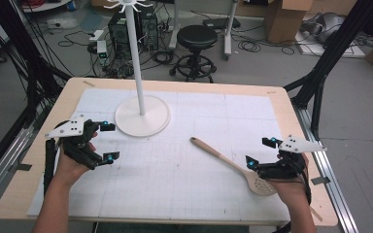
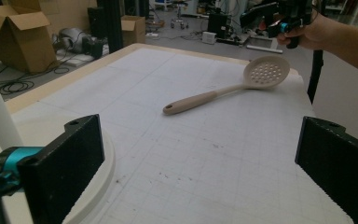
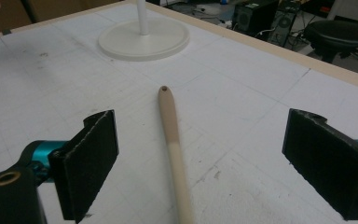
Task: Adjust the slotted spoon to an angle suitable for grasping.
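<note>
A beige slotted spoon point(image 1: 223, 158) lies flat on the white gridded mat point(image 1: 175, 170), its handle pointing toward the white stand and its perforated head point(image 2: 265, 72) near the right front. My right gripper point(image 1: 260, 151) is open just above the spoon's head end. In the right gripper view the handle point(image 3: 170, 126) runs up between the two wide-apart jaws of my right gripper point(image 3: 209, 168), touching neither. My left gripper point(image 1: 110, 141) is open at the left, beside the stand's round base point(image 1: 142, 116), with nothing between the jaws of my left gripper point(image 2: 200, 172).
The white stand's pole point(image 1: 137, 58) rises from its base at the back middle, topped with hooks. The table's wooden edge point(image 1: 281, 97) frames the mat. On the floor beyond stand a black stool point(image 1: 196, 39), cardboard boxes and cables.
</note>
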Motion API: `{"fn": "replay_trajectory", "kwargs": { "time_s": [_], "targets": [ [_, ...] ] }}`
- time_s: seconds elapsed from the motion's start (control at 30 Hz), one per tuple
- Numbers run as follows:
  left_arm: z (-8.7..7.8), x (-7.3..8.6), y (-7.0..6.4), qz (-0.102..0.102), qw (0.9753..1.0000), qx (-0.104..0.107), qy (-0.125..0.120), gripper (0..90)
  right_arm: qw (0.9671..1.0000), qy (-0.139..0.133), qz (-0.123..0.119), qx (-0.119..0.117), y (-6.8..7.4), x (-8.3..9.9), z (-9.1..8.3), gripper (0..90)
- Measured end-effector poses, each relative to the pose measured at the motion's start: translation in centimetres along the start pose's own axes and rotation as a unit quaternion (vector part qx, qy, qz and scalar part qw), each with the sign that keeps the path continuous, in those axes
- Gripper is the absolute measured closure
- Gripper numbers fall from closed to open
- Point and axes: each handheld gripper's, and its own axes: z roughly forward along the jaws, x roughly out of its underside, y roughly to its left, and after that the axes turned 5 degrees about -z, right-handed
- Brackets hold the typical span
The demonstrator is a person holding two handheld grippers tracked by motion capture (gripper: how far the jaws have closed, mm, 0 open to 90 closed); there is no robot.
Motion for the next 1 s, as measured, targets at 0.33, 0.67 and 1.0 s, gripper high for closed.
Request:
{"fn": "replay_trajectory", "kwargs": {
  "time_s": [0.33, 0.67, 1.0],
  "targets": [
    [0.0, 0.0, 0.0, 0.001, 1.0, 0.003, -0.001, 1.7, 1.0, 0.003, 0.005, -0.003, -0.1, 0.1, 0.3, 9.3],
    [0.0, 0.1, 0.0, 0.001, 1.0, 0.005, 0.001, 1.6, 0.9996, 0.023, -0.005, -0.016, 0.4, -0.5, 1.8, 9.3],
    [0.0, 0.1, 0.1, 0.0, 1.0, -0.003, 0.006, 1.7, 0.9983, 0.048, -0.016, -0.028, 0.5, -2.8, 3.8, 9.3]
  ]
}}
